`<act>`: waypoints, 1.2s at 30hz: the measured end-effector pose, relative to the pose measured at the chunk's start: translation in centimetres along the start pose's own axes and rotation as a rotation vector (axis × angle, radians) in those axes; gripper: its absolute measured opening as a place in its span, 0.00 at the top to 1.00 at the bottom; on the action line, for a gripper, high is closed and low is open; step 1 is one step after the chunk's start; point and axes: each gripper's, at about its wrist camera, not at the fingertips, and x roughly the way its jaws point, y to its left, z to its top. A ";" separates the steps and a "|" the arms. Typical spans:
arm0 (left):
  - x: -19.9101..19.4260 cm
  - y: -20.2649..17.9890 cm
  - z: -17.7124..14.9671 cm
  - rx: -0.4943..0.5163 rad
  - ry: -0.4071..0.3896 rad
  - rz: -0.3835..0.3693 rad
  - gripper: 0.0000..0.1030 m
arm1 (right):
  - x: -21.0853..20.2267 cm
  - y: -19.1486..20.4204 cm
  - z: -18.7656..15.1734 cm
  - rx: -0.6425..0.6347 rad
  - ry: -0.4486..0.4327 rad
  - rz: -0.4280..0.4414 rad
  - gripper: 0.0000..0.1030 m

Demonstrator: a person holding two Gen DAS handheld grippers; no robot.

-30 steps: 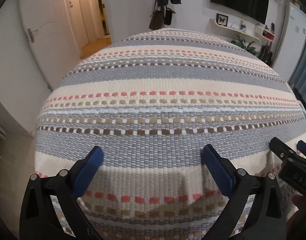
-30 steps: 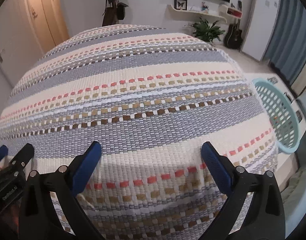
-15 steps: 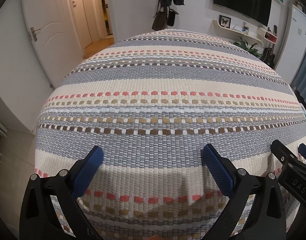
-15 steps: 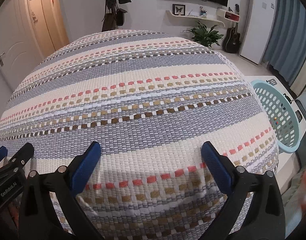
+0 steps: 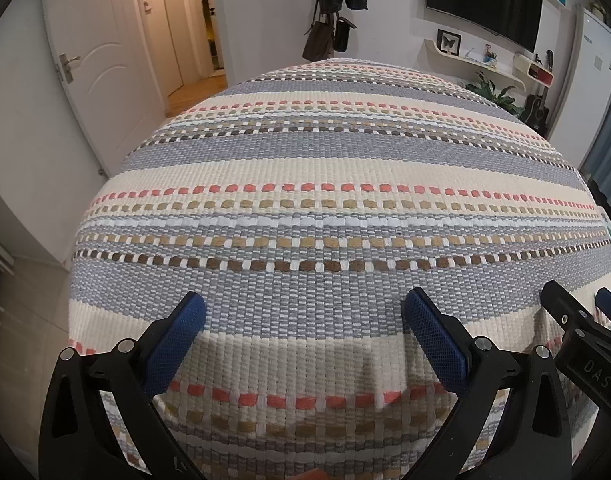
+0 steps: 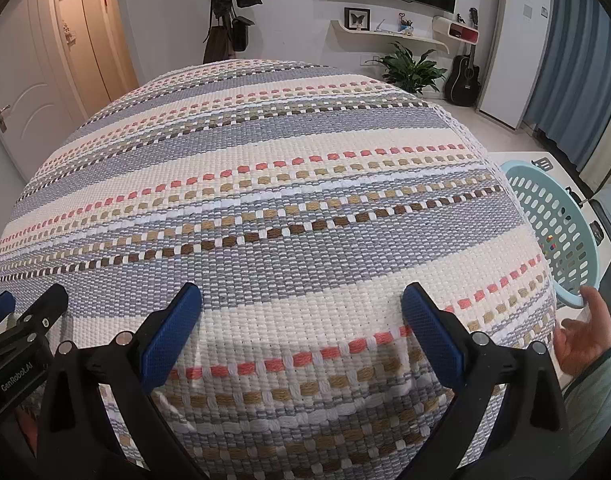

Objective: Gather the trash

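Both the left gripper (image 5: 303, 326) and right gripper (image 6: 301, 316) hover wide open and empty over a striped woven tablecloth (image 5: 325, 184); no trash is visible, so its handling cannot be judged.

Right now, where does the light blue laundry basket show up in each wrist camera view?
Left wrist view: the basket itself is not visible; the striped woven cloth fills the picture.
Right wrist view: the light blue basket sits at the right edge, just past the cloth's right border, with a hand below it.
Shared landmark: the framed butterfly picture on the wall shelf shows in both views.
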 end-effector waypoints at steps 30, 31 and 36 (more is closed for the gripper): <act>0.5 0.3 0.8 0.016 0.003 -0.020 0.06 | 0.0 0.0 0.0 0.000 -0.001 0.000 0.07; 0.5 0.3 0.8 0.015 0.003 -0.020 0.06 | 0.0 -0.1 -0.1 0.000 -0.001 0.000 0.07; 0.6 0.3 0.8 0.015 0.003 -0.018 0.06 | 0.0 -0.1 -0.1 0.000 -0.001 0.000 0.07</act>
